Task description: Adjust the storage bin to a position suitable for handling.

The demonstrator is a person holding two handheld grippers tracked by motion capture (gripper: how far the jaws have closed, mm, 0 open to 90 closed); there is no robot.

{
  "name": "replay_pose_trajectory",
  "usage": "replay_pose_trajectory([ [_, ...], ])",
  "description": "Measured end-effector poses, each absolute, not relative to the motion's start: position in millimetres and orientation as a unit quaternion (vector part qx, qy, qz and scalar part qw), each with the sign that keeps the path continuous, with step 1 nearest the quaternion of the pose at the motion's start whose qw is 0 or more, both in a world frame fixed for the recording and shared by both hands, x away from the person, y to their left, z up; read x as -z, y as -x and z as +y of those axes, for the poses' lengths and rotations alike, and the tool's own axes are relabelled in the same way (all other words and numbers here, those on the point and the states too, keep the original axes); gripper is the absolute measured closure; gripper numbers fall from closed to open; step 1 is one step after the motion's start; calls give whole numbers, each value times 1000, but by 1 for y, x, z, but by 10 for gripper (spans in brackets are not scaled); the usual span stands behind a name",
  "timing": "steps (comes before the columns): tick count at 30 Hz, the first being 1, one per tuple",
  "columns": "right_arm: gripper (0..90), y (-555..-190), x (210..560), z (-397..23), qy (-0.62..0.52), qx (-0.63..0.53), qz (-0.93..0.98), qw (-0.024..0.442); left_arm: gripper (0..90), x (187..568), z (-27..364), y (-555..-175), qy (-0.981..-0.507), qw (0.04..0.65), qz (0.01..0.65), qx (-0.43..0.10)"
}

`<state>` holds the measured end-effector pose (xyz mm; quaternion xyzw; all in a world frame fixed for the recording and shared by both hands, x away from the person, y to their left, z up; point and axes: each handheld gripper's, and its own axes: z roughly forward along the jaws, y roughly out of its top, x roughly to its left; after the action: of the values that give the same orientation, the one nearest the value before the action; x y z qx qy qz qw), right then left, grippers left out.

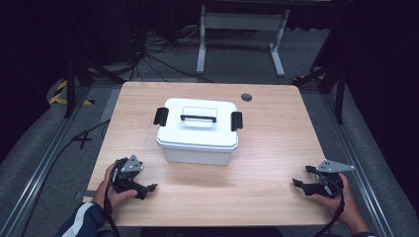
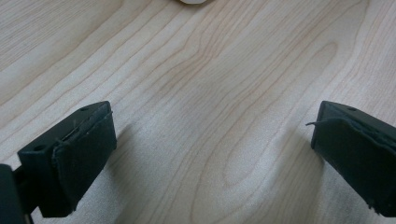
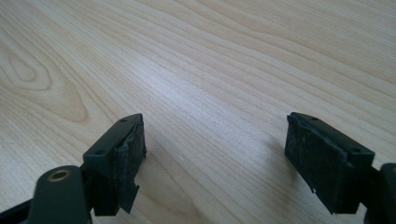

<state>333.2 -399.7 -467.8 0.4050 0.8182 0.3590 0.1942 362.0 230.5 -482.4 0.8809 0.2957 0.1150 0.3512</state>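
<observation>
Nearest the camera, both claws sit low at the near edge of the wooden surface (image 1: 276,143). The left claw (image 1: 148,190) is at near left, jaws wide apart with just bare wood between them. Same deal for the right claw (image 1: 302,177) at near right, gaping and holding nothing. The white lidded box (image 1: 197,138) with a black handle (image 1: 198,118) sits mid-surface, farther back, well apart from both.
</observation>
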Motion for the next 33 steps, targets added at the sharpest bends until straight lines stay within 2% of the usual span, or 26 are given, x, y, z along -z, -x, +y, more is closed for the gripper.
replay_pose_trajectory([
  [15,209,-335,465,-399,-405,-348,824,190,6,483,230,-361,-879,352,300,-114],
  [22,259,-339,456,-394,-400,-316,839,189,6,483,230,-361,-879,352,299,-115],
  [33,297,-356,409,-363,-335,-314,866,200,6,483,230,-361,-879,352,302,-114],
])
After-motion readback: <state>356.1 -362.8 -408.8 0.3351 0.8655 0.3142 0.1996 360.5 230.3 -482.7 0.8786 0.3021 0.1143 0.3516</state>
